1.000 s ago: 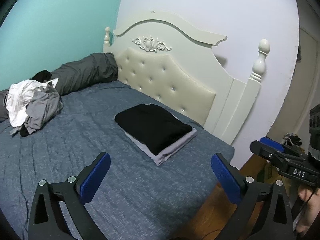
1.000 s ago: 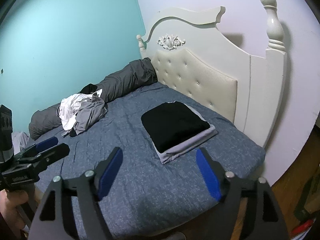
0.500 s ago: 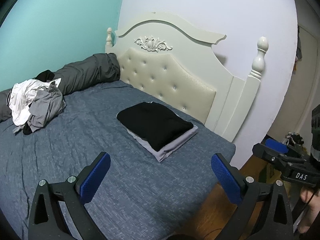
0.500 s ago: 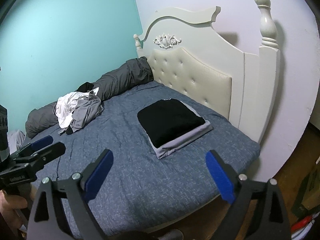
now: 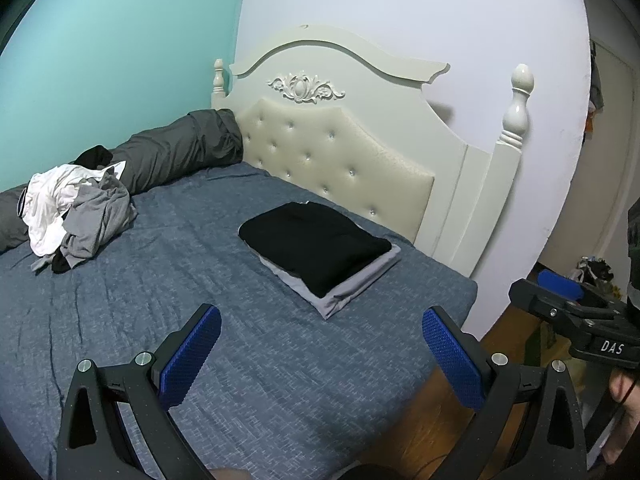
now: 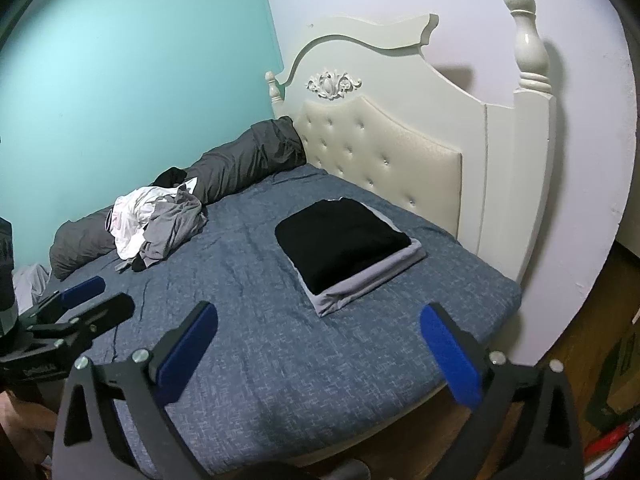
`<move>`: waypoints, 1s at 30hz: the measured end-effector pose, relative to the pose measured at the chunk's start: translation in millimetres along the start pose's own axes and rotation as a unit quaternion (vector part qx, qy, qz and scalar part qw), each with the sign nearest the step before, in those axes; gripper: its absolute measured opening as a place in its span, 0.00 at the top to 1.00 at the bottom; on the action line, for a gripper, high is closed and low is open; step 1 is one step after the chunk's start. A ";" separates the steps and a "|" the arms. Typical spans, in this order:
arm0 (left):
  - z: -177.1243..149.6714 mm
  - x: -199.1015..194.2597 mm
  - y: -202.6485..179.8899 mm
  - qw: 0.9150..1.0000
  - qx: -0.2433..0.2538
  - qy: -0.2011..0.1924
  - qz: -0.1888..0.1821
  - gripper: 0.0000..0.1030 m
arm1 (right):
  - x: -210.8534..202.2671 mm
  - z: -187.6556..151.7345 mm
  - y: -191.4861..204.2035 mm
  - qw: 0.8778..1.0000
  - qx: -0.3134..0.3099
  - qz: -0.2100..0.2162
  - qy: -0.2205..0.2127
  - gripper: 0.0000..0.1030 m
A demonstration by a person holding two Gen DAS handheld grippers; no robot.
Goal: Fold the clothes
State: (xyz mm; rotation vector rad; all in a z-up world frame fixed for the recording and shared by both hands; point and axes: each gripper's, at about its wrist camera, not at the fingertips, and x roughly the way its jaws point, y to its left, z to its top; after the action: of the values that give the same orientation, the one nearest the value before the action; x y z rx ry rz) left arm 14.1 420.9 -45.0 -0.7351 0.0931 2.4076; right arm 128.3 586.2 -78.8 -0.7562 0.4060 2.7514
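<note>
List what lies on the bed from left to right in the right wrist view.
Rolled dark grey bedding along the teal wall → unfolded pile of white and grey clothes → folded stack, black garment on top of a grey one, near the headboard.

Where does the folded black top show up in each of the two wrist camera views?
Left wrist view: the folded black top lies right of centre, on a folded grey garment, near the headboard.
Right wrist view: the top sits near the centre, on the same grey garment.
Shared landmark: the carved ornament on the headboard.
</note>
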 end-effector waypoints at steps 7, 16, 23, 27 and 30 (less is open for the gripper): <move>-2.0 -4.2 -0.4 1.000 0.003 -0.004 -0.003 0.00 | -3.4 -2.5 2.4 1.000 -0.001 -0.006 -0.007 0.00; -2.7 -9.0 1.1 1.000 -0.001 -0.010 -0.002 0.00 | -3.9 -4.5 3.8 1.000 -0.002 -0.005 -0.004 0.00; -1.7 -11.3 1.8 1.000 -0.002 -0.013 -0.001 0.00 | -4.3 -6.1 4.1 1.000 -0.002 -0.003 -0.002 0.00; -1.5 -11.1 3.9 1.000 -0.005 -0.010 0.001 0.00 | -4.6 -5.4 5.8 1.000 -0.004 -0.004 -0.004 0.00; -2.7 -11.3 3.6 1.000 -0.003 -0.009 0.000 0.00 | -4.6 -5.4 5.9 1.000 -0.004 -0.004 -0.004 0.00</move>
State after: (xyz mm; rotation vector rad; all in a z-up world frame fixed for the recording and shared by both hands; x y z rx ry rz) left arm 20.8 411.3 -41.7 -0.7165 0.0792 2.4153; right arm 132.7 578.2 -79.7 -0.7463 0.3903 2.7503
